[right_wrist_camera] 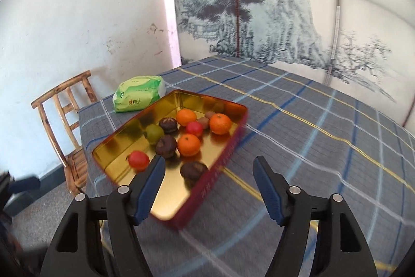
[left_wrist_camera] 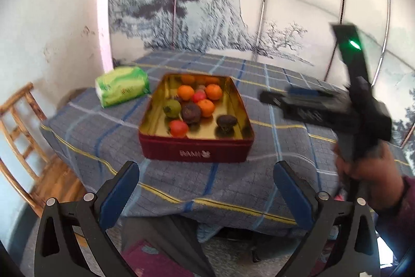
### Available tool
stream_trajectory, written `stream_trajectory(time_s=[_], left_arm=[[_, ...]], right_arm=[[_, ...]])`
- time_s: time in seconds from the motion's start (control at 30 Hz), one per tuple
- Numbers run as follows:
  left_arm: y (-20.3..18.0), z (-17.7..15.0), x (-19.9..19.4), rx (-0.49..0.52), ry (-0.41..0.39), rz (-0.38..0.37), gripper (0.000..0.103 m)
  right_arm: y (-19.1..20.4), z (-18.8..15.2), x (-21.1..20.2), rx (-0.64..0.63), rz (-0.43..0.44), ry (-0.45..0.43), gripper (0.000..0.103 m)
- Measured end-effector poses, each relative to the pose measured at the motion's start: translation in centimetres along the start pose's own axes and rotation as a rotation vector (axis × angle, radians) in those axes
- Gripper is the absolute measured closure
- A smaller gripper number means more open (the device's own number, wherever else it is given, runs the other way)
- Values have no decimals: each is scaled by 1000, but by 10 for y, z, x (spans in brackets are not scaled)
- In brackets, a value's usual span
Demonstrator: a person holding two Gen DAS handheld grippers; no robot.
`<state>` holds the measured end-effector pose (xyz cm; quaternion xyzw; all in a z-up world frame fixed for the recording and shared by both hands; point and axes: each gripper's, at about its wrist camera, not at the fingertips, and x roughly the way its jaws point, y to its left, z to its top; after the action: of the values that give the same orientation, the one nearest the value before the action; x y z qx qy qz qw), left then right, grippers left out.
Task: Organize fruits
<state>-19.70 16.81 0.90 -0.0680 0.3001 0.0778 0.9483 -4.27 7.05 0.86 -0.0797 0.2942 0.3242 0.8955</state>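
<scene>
tin, centre frame on plaid table: holds all visible fruit — oranges, red, green and brown pieces. none lies outside. left gripper: wide, empty. right gripper: wide, empty, over tin's near corner. sorting appears nearly or fully done.

Left tongs: I see two black plastic arms with triangular cut-outs, each ending in a dark blue ribbed pad.
Left tongs pivots: I count four round silver rivets, two on each arm, where the links join.
Right tongs: I see the same build, black linked arms, blue pads with fine ridges along the inner faces, silver rivets at the joints.
Right tongs body, from the left camera: I make out a blurred black housing with an upright black bar that carries a glowing green light.
Hand: a dark purplish sleeve covers the wrist.
</scene>
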Motion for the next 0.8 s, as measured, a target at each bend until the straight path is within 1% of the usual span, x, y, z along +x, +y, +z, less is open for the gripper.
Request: stream_trajectory(time_s=[0.07,0.2,0.33,0.4,0.47,0.63,0.8], left_arm=[[-1,6,-4,13,-29,51,1],[2,23,-8,15,-57,105,1],[11,49,-17,-22,-141,163,1],[15,60,-20,-33,-175,181,1],[17,71,-24,-35,-206,216,1],[18,86,-36,-30,-272,229,1],[18,91,-40,-41,-284,211,1]], right_arm=[[-1,-9,-12,8,-5,-5,31],[-2,-25,-33,11,-17,-7,27],[-5,-31,-48,24,-19,-22,26],[-7,-30,-54,33,-18,-32,26],[-8,-29,-59,40,-16,-44,25],[-4,-25,-72,29,-10,-78,24],[0,-21,-80,20,-1,-99,22]])
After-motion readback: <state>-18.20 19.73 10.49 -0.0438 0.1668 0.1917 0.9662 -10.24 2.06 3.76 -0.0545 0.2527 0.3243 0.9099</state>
